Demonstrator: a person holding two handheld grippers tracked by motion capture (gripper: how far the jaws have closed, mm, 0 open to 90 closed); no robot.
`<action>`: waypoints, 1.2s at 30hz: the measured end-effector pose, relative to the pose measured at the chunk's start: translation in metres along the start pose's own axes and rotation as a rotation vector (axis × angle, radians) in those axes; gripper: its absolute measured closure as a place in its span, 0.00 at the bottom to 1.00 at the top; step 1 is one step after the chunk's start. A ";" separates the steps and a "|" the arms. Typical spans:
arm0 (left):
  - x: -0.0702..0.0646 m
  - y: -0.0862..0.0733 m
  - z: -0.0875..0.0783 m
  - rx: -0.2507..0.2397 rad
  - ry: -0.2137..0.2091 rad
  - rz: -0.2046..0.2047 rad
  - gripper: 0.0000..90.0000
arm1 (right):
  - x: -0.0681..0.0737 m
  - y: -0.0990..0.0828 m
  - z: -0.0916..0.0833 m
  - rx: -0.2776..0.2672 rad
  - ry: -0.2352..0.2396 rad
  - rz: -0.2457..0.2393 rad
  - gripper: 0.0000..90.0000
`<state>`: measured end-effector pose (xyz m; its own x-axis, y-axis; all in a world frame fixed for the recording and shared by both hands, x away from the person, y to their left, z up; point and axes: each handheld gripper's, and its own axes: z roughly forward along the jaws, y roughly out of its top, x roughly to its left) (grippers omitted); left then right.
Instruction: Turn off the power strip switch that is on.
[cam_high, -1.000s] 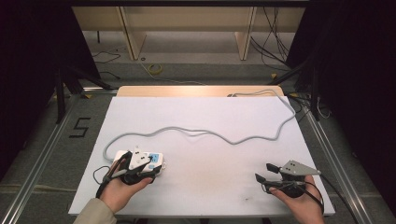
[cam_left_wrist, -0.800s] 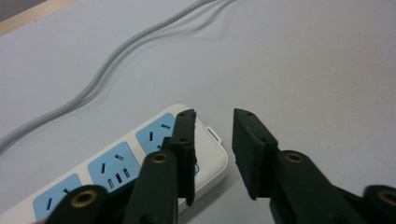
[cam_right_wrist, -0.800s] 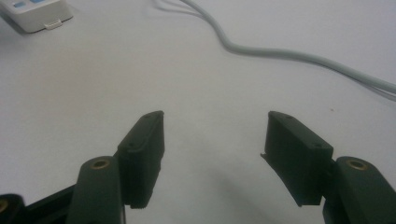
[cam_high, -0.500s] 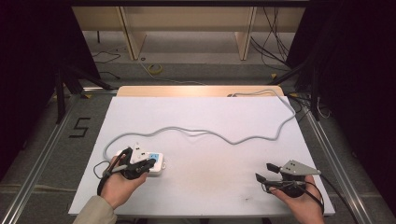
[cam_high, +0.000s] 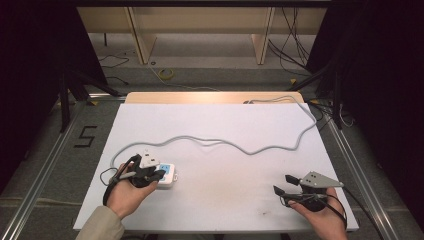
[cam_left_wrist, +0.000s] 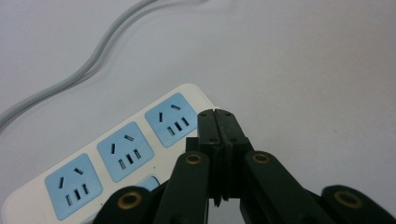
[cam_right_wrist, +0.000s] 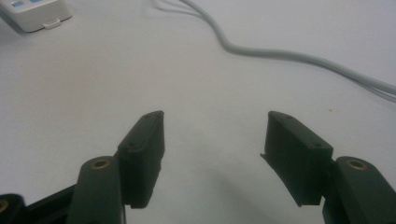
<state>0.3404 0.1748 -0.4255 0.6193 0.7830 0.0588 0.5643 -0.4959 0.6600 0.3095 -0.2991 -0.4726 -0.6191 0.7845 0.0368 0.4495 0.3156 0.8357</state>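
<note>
A white power strip (cam_high: 169, 175) with blue socket faces (cam_left_wrist: 125, 149) lies at the table's front left. Its grey cable (cam_high: 235, 146) snakes across the white tabletop to the far right edge. My left gripper (cam_high: 152, 174) hovers over the strip's right end. Its jaws (cam_left_wrist: 218, 115) are shut against each other with nothing between them, their tips over the strip's edge beside the last socket. Whether they touch the strip I cannot tell. My right gripper (cam_high: 283, 184) rests at the front right, open, with bare table between its jaws (cam_right_wrist: 210, 135). The strip's corner (cam_right_wrist: 37, 16) lies far ahead of it.
The white tabletop (cam_high: 225, 120) has a wooden strip (cam_high: 200, 97) along its far edge. Metal rails (cam_high: 45, 165) run along both sides. A "5" mark (cam_high: 85, 136) is on the floor at left, and loose cables (cam_high: 165, 74) lie on the floor behind.
The left gripper's jaws went from open over the power strip to shut. The left hand shifted slightly. The right hand and gripper stayed put.
</note>
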 end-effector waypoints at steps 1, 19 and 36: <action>0.001 0.000 0.000 0.003 0.002 -0.002 1.00 | 0.000 0.000 0.000 0.000 0.000 0.000 0.43; 0.005 0.008 0.004 0.049 0.014 -0.024 1.00 | 0.000 0.000 0.000 0.002 0.000 0.002 0.43; 0.010 0.013 0.006 0.083 0.011 -0.029 1.00 | -0.003 0.001 -0.001 0.003 -0.002 -0.001 0.43</action>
<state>0.3578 0.1738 -0.4209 0.5962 0.8013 0.0496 0.6255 -0.5024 0.5969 0.3106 -0.3016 -0.4716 -0.6179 0.7855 0.0347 0.4506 0.3176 0.8344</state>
